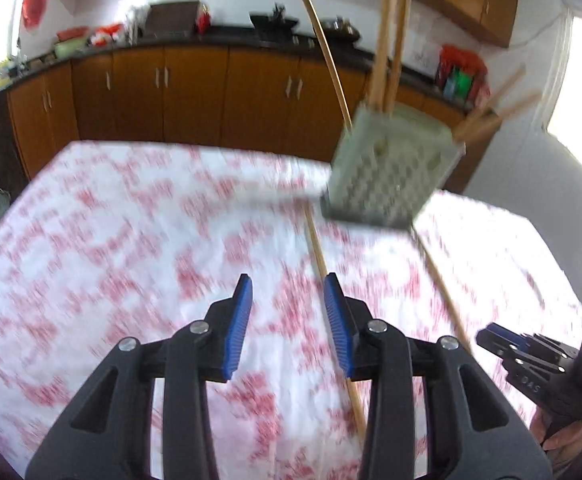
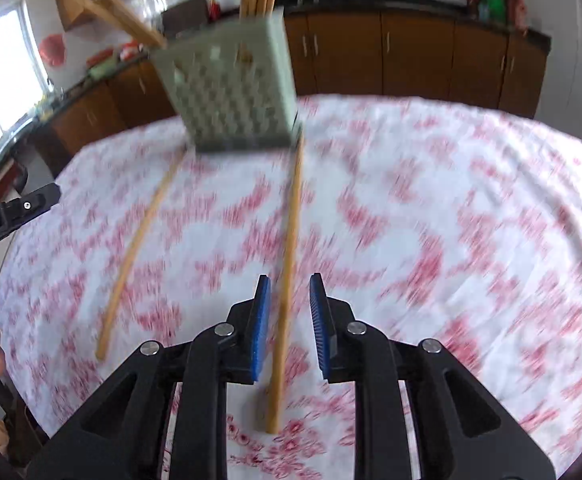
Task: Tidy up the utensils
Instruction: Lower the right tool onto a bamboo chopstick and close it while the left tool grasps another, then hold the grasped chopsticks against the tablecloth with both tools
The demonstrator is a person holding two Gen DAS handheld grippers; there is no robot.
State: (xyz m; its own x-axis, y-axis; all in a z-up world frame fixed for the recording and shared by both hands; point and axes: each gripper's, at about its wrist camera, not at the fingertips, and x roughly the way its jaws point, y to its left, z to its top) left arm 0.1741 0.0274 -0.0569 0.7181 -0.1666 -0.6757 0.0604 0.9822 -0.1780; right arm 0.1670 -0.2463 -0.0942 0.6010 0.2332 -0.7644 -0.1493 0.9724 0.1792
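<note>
Round table (image 1: pixel 91 240) under a white cloth with red print, kitchen cabinets (image 1: pixel 195 96) behind. At the far side, an upright pale green perforated utensil holder (image 1: pixel 387 176), several wooden chopsticks (image 1: pixel 387 40) already stuck in it, some leaning out over the rim. On the cloth, two loose chopsticks running from the holder's base toward the near edge, well apart at their near ends. Above one, the right gripper (image 2: pixel 289 320), jaws apart with nothing pinched, the right-hand chopstick (image 2: pixel 287 280) showing between the blue pads (image 2: pixel 259 328), touching neither as far as can be told. Left gripper (image 1: pixel 287 320) likewise apart and empty, the left-hand chopstick (image 1: pixel 319 256) passing under its right-hand pad, not between the pair. Heavy motion blur throughout. Likely trouble from here: a closing pad on the thin stick's side rolling it away; a pinch near the end leaving it to pivot and droop; a swinging far tip nudging the light holder or catching the leaning sticks at insertion.
</note>
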